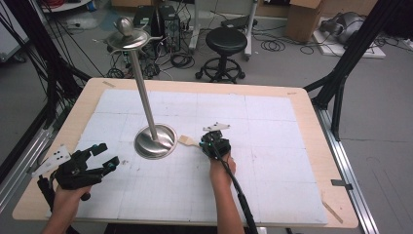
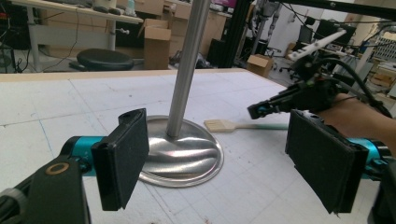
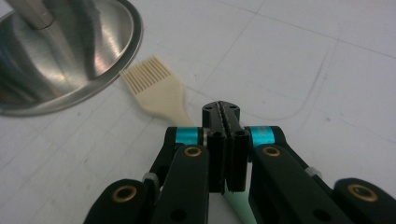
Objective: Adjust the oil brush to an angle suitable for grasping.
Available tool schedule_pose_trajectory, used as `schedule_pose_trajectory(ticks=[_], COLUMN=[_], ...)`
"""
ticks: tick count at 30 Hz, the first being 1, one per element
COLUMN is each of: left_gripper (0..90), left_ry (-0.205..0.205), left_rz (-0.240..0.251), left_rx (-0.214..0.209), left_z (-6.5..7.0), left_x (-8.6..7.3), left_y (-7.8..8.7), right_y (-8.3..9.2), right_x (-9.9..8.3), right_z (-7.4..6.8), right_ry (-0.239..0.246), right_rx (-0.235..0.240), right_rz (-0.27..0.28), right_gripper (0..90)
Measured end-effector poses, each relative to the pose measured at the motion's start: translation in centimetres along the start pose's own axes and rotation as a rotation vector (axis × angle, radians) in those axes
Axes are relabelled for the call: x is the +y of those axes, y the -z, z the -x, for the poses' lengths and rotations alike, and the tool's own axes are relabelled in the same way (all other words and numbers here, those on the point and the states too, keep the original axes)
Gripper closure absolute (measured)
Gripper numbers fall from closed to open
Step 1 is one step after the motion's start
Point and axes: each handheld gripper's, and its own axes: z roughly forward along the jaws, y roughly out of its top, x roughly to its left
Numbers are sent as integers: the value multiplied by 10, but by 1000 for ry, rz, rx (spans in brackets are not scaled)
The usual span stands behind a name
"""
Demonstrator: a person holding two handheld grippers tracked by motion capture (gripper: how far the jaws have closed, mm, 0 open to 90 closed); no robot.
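Note:
A polished metal stand (image 1: 155, 141) with a round base and a tall pole rises from the white mat left of centre. A small brush (image 1: 187, 141) with cream bristles lies just right of the base, bristles pointing at it. My right gripper (image 1: 204, 145) is shut on the brush's pale green handle. In the right gripper view the jaws (image 3: 222, 111) are pressed together behind the brush head (image 3: 159, 91), beside the base (image 3: 60, 65). My left gripper (image 1: 108, 156) stands open at the front left. Its pads (image 2: 123, 158) frame the base (image 2: 187, 154), the brush (image 2: 222, 125) and the right gripper (image 2: 254, 111) without touching them.
A white gridded mat (image 1: 272, 117) covers most of the wooden table (image 1: 311, 105). A thin wood strip (image 1: 333, 210) lies at the front right corner. Beyond the far edge a black stool (image 1: 225, 41) stands among cables and boxes.

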Motion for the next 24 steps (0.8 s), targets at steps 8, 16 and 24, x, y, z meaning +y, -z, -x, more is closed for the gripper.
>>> schedule_pose_trajectory(ticks=[8,16,24], left_gripper=[220,221,221], left_ry=[1,11,12], left_rz=[1,1,1], left_rx=[1,-11,-11], left_z=[-1,0,-1], left_x=[0,0,0], left_y=[0,-1,-1], right_y=[-31,-40,-50], right_x=[16,20,29], right_z=[-10,-6,-13], right_ry=[-40,-78,-20], right_rx=[32,32,78], right_rz=[-17,-14,-28], right_gripper=[890,890,892])
